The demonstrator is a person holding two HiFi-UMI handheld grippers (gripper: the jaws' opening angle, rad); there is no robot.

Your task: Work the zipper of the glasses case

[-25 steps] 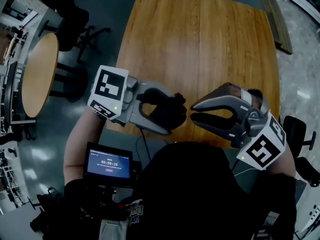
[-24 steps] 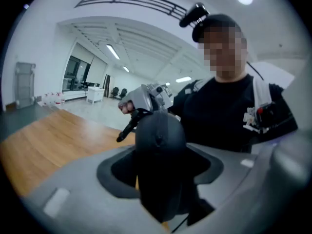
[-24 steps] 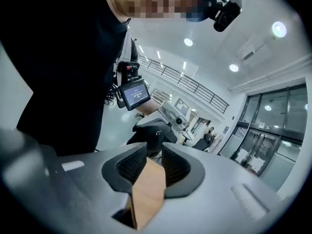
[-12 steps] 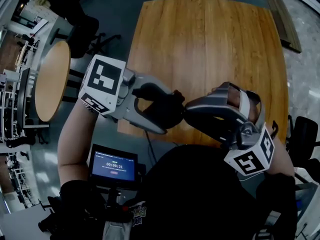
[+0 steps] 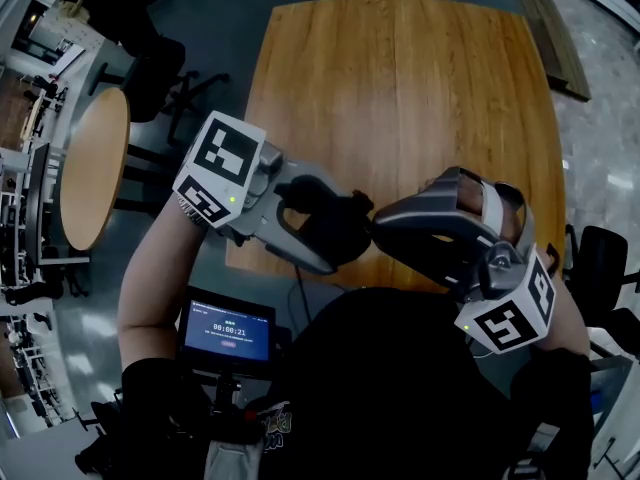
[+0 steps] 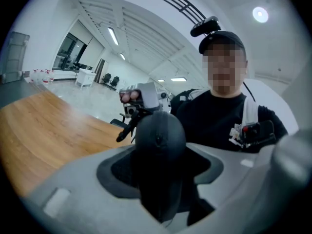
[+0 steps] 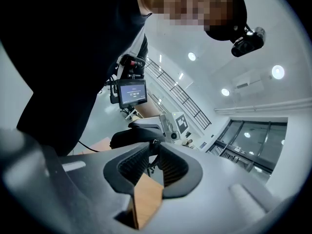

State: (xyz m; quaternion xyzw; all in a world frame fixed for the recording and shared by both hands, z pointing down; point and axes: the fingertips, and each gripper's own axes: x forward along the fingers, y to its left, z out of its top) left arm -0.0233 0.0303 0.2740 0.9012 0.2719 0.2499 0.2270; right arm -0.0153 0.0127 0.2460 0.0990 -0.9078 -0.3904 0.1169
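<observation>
My left gripper (image 5: 345,230) has its jaws spread wide, clamped on the black oval glasses case (image 6: 158,145), held above the near edge of the brown wooden tabletop (image 5: 400,88). My right gripper (image 5: 376,226) meets the case's end. Its jaws have just been closing and now pinch the small black zipper pull (image 7: 154,143).

The head view looks steeply down from above the person (image 5: 400,388) onto the wooden table (image 5: 400,88), while the left gripper view and right gripper view face each other at close range, sharing the black glasses case (image 6: 158,145) between them.
</observation>
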